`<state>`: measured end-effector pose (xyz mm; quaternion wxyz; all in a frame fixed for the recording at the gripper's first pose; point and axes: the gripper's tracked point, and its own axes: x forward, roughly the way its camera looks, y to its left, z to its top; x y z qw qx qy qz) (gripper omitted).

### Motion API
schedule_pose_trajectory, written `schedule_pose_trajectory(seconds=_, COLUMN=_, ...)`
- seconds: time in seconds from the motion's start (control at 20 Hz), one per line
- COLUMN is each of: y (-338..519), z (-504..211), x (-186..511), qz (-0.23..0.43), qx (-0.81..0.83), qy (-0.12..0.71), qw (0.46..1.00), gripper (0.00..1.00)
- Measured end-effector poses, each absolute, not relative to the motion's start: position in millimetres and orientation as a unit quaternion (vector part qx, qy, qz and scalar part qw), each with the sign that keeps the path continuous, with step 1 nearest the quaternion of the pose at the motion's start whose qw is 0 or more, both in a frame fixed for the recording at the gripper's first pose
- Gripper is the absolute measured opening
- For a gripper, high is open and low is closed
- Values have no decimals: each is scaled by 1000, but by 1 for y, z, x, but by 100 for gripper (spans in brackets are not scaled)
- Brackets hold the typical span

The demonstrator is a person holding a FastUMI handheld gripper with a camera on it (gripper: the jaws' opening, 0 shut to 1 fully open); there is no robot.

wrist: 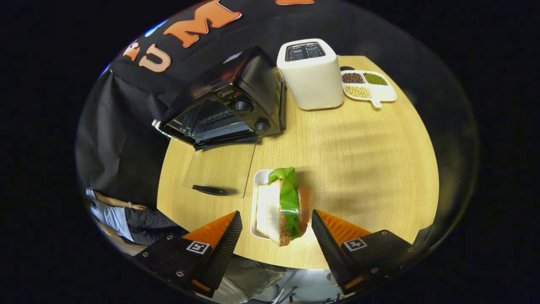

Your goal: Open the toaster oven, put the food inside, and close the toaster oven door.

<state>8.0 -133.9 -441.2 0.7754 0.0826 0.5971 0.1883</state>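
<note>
Spread wide, the claw (pixel 276 230) hangs over the near edge of a round wooden table (pixel 358 169), its two fingers (pixel 225 240) parted on either side of a sandwich (pixel 282 207) and touching neither the bread nor the plate beneath it. Both fingers stand clear of the food, so nothing is gripped. The sandwich, white bread with a browned crust and a bright green leaf of lettuce (pixel 289 194) folded through its middle, sits on a small white rectangular plate (pixel 258 185) directly between the fingertips and reaches a little way beyond them. Beyond the plate and off toward the left finger's side, a black toaster oven (pixel 228 101) stands at the table's far edge with its glass door (pixel 219 169) dropped fully open, lying flat on the tabletop, the dark door handle (pixel 209 190) at the end nearest the claw. Wire racks show inside the oven's cavity, and two round knobs (pixel 242 105) sit on its front panel. Just beside the oven stands a white two-slot pop-up toaster (pixel 310 78), and next to that a white divided dish (pixel 369 86) holding dark red, green and pale beans in separate compartments. A seated person (pixel 122 215) shows past the table's edge, outside the left finger.
</note>
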Motion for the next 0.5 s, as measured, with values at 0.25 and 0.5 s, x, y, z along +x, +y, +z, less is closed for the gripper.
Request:
schedule_pose_trajectory(seconds=0.25, y=-129, z=-460, x=12, qz=213, qx=95, qy=642, qw=730, gripper=97)
schedule_pose_trajectory(seconds=0.5, y=-134, z=-479, x=10, qz=205, qx=84, qy=672, qw=707, gripper=70)
